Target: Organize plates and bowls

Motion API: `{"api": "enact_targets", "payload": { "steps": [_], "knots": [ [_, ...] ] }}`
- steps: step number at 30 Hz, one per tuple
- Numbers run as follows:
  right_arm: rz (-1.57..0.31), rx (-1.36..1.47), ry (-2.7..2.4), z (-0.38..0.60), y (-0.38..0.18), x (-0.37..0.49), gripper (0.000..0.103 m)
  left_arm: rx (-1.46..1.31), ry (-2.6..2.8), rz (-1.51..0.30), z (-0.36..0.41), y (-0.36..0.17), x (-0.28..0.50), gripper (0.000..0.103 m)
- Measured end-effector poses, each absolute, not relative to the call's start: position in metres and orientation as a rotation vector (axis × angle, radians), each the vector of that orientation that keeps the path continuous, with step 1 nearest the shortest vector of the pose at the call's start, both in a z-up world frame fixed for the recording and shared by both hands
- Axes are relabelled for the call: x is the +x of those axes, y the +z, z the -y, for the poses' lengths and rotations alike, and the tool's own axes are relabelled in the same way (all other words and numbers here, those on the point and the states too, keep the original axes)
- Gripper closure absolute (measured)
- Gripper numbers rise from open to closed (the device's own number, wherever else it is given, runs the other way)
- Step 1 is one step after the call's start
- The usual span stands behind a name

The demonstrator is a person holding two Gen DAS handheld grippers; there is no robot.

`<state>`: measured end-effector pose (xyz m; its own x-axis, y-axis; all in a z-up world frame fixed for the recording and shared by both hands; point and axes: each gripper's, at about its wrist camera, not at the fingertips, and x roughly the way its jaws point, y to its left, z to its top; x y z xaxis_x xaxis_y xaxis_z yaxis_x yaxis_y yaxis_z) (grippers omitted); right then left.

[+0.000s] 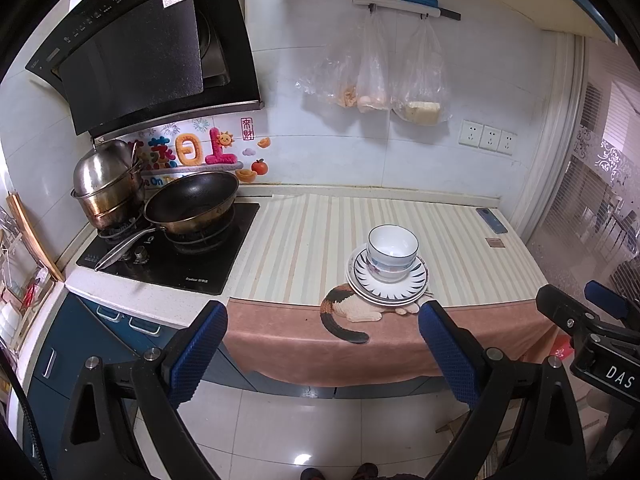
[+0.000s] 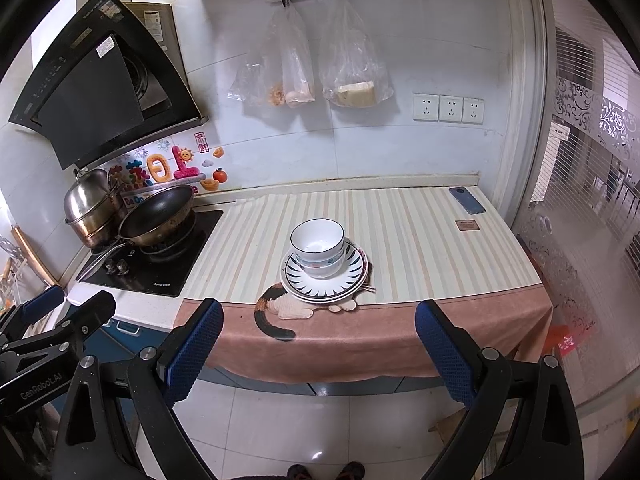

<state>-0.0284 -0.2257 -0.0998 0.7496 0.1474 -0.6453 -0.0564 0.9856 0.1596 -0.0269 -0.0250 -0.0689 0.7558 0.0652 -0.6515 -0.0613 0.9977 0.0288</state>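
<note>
Stacked white bowls (image 1: pixel 392 254) (image 2: pixel 317 249) with a dark rim sit on a stack of plates (image 1: pixel 416 280) (image 2: pixel 352 274), the top plate with a dark ray pattern. The stack stands near the front edge of the striped counter cloth (image 1: pixel 304 240) (image 2: pixel 400 240). My left gripper (image 1: pixel 322 330) is open and empty, held in front of the counter, well short of the stack. My right gripper (image 2: pixel 320 328) is open and empty too, also back from the counter edge. Each gripper shows at the edge of the other's view.
A gas hob (image 1: pixel 172 248) (image 2: pixel 156 264) at the left holds a black wok (image 1: pixel 192 200) (image 2: pixel 158 212) and a steel steamer pot (image 1: pixel 106 184) (image 2: pixel 90 208). A phone (image 1: pixel 492 220) (image 2: pixel 466 200) lies at the counter's back right. Plastic bags (image 1: pixel 376 76) (image 2: pixel 296 68) hang on the wall. A range hood (image 1: pixel 140 48) hangs over the hob.
</note>
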Motion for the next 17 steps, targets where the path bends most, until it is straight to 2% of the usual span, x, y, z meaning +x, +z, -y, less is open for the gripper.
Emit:
{"api": "enact_targets", "payload": {
  "steps": [17],
  "knots": [
    [-0.713,0.125,0.103,0.214,-0.099,-0.035,0.004,0.013,0.078,-0.700,0.024,-0.066,-0.027,0.005]
  ]
}}
